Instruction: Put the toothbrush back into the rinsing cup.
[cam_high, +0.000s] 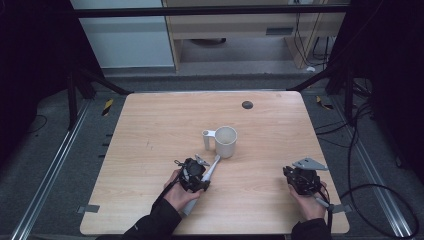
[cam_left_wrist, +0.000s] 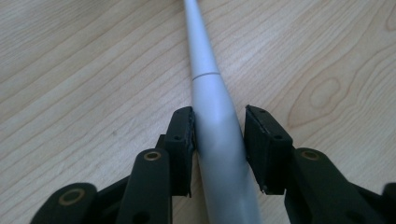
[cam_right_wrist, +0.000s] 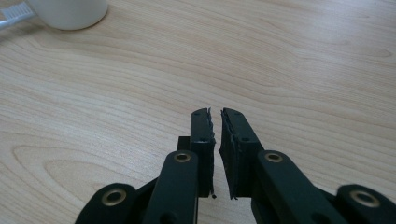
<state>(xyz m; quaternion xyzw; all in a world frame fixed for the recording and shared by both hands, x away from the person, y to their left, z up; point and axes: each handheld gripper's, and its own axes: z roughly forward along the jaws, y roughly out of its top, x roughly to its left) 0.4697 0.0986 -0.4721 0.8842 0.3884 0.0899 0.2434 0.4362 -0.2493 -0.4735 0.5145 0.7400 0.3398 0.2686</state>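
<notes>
High view showed a white cup (cam_high: 225, 141) near the middle of the wooden table (cam_high: 150, 125), and everything else is told from that cup. A long grey toothbrush (cam_high: 211, 167) lay flat on the table, just in front of the cup on the person's side, with its brush end close to the cup. The left gripper (cam_high: 196, 172) sat over the thick handle of the toothbrush. In the left gripper view, the handle (cam_left_wrist: 219, 140) lay between the two jaws; one jaw touched it, and the other looked a tiny bit away, so the pinch did not look finished. The toothbrush was not lifted yet. I think the grab was only starting, and picking it up and putting it in the cup was left to do. The right gripper (cam_high: 301, 181) rested well to the right of the cup, near the front edge of the table. Its jaws (cam_right_wrist: 215, 135) were almost pressed together and held nothing. The table around the cup was bare, so there was lots of room to lift and swing the toothbrush. A small dark spot (cam_high: 247, 104) sat far behind the cup, out of the way.
</notes>
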